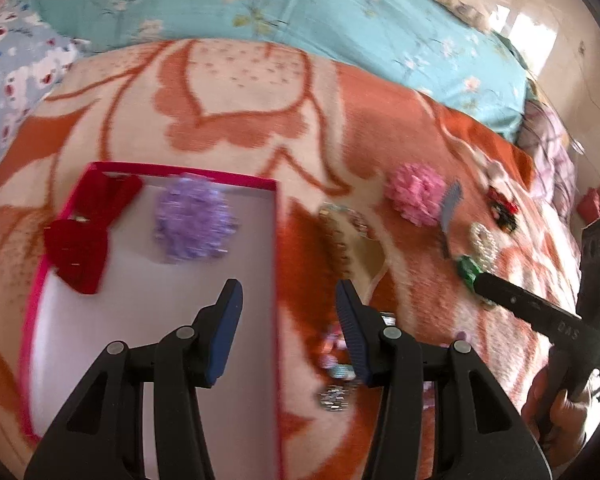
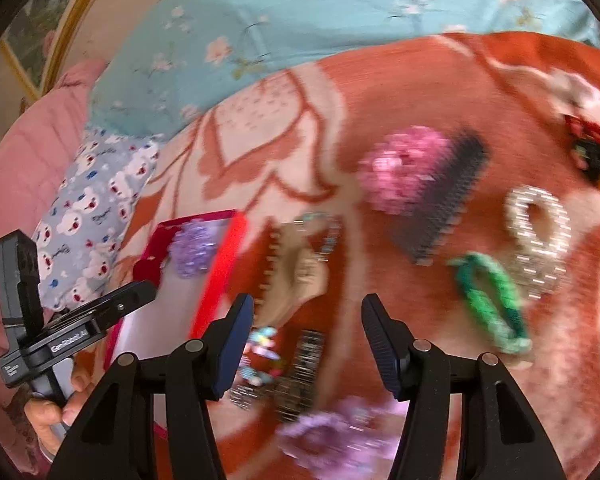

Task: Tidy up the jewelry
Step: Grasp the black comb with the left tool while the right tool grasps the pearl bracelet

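Note:
A pink-rimmed box [image 1: 274, 240] lies on the bed and holds a red bow [image 1: 84, 236] and a purple scrunchie [image 1: 194, 224]. My left gripper [image 1: 288, 308] is open and empty above the box's right rim. My right gripper [image 2: 308, 332] is open and empty above a dark clip [image 2: 302, 368] and small beaded pieces [image 2: 260, 348]. Loose on the blanket are a beige claw clip [image 2: 296, 272], a pink scrunchie [image 2: 400, 168], a dark comb [image 2: 444, 200], a green hair tie [image 2: 488, 300], a pearl clip [image 2: 540, 236] and a lilac scrunchie [image 2: 340, 432].
An orange and cream blanket [image 1: 260, 128] covers the bed, with a turquoise floral quilt [image 1: 260, 4] behind and a blue patterned pillow [image 2: 92, 216] at the left. A red and black hair piece [image 2: 592, 148] lies at the far right. The box also shows in the right view [image 2: 220, 264].

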